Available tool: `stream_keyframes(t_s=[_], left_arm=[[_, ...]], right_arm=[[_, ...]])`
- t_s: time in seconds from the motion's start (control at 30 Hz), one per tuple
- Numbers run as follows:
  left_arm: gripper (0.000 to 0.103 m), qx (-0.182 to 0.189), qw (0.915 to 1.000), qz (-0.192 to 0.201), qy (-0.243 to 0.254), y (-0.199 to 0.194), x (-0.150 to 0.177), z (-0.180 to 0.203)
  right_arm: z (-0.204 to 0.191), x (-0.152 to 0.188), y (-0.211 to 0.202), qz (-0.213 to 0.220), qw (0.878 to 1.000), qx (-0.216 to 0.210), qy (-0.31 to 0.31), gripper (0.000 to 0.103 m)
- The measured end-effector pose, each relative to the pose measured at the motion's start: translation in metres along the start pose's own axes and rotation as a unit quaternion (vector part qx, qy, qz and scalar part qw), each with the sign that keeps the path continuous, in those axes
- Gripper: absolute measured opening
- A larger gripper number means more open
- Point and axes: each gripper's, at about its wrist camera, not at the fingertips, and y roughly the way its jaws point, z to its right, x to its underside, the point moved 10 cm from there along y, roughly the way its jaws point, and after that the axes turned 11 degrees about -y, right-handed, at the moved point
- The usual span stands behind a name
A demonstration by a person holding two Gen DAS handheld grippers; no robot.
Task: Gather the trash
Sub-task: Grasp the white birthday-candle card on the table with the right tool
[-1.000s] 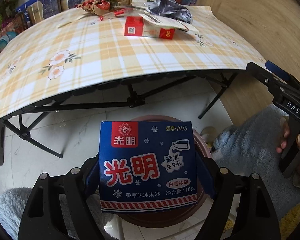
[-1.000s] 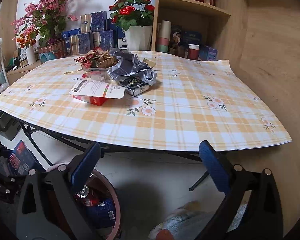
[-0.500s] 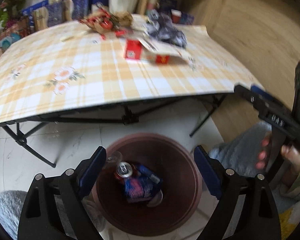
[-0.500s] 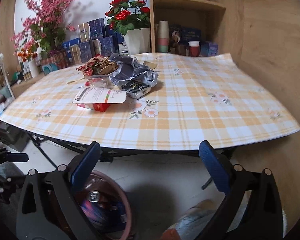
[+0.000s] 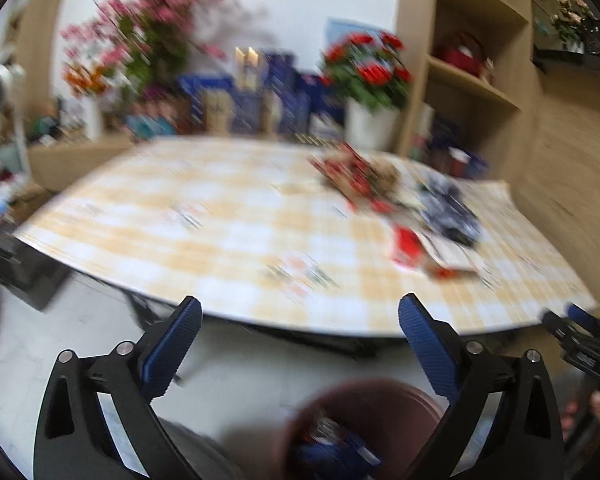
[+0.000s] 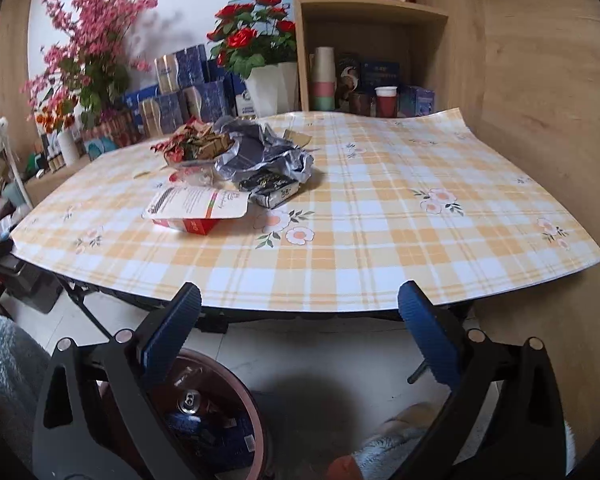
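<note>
A dark red bin (image 6: 236, 404) stands on the floor in front of the table, with a drink can (image 6: 189, 401) and a blue carton (image 6: 220, 436) inside; the blurred left wrist view shows the bin (image 5: 384, 400) low down too. My left gripper (image 5: 300, 320) is empty above it, its jaws still opening wide. My right gripper (image 6: 299, 306) stands open and empty before the table edge. On the checked table (image 6: 380, 220) lie a red box under a white card (image 6: 198, 210), a dark packet (image 6: 270, 190), crumpled grey foil (image 6: 260, 156) and red-brown wrappers (image 6: 192, 144).
Flower pots, blue boxes and a wooden shelf (image 6: 372, 12) with cups line the back. A wooden wall (image 6: 540, 100) closes the right side. Folding table legs (image 6: 84, 312) and a grey fluffy slipper (image 6: 8, 360) are on the white floor.
My left gripper let go of the blue ice-cream carton, which now lies in the bin, then rose and tilted up toward the table. The right gripper has hardly moved.
</note>
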Motion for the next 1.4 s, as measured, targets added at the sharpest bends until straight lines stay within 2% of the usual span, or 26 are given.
stream_keyframes(t_s=[0.07,0.2,0.37,0.57,0.67,0.8,0.87,0.93,0.97,1.03,1.13,1.23,1.4], left_arm=[[0.097,-0.022,0.9991,0.032,0.015,-0.008,-0.016,-0.013],[0.097,-0.04,0.9975,0.051,0.029,-0.011,-0.027,-0.026],[0.097,-0.049,0.9985,0.013,0.021,0.003,-0.013,-0.036],[0.097,-0.033,0.9977,-0.026,-0.053,0.018,-0.006,-0.058],[0.097,-0.048,0.9949,-0.041,-0.078,0.025,-0.001,-0.069],[0.097,-0.043,0.9957,-0.052,-0.062,0.03,0.004,-0.06],[0.097,-0.048,0.9957,-0.057,-0.054,0.033,0.006,-0.058],[0.097,-0.05,0.9955,-0.058,-0.056,0.035,0.007,-0.058],[0.097,-0.048,0.9953,-0.06,-0.059,0.036,0.007,-0.059],[0.097,-0.044,0.9942,-0.066,-0.072,0.039,0.008,-0.062],[0.097,-0.039,0.9925,-0.076,-0.087,0.043,0.009,-0.065],[0.097,-0.028,0.9923,-0.091,-0.079,0.05,0.012,-0.056],[0.097,0.009,0.9923,-0.118,-0.035,0.061,0.016,-0.022]], right_arm=[[0.0,0.001,0.004,-0.017,1.0,0.012,-0.014,0.097],[-0.007,-0.006,0.011,-0.027,0.998,0.023,-0.059,0.097],[-0.042,-0.028,0.029,-0.027,0.984,0.01,-0.175,0.097],[-0.089,-0.05,0.069,-0.027,0.948,0.009,-0.318,0.097],[-0.104,-0.062,0.086,-0.02,0.934,0.014,-0.356,0.096],[-0.118,-0.074,0.108,-0.024,0.925,0.017,-0.379,0.095],[-0.123,-0.076,0.118,-0.032,0.923,0.01,-0.383,0.086],[-0.125,-0.076,0.126,-0.048,0.926,-0.009,-0.375,0.066],[-0.125,-0.076,0.126,-0.053,0.929,-0.022,-0.367,0.06],[-0.123,-0.08,0.119,-0.046,0.938,-0.038,-0.341,0.04],[-0.115,-0.094,0.102,-0.023,0.954,-0.057,-0.293,0.025],[-0.097,-0.109,0.084,-0.002,0.973,-0.079,-0.218,0.018],[-0.058,-0.113,0.066,0.01,0.991,-0.112,-0.077,0.017]])
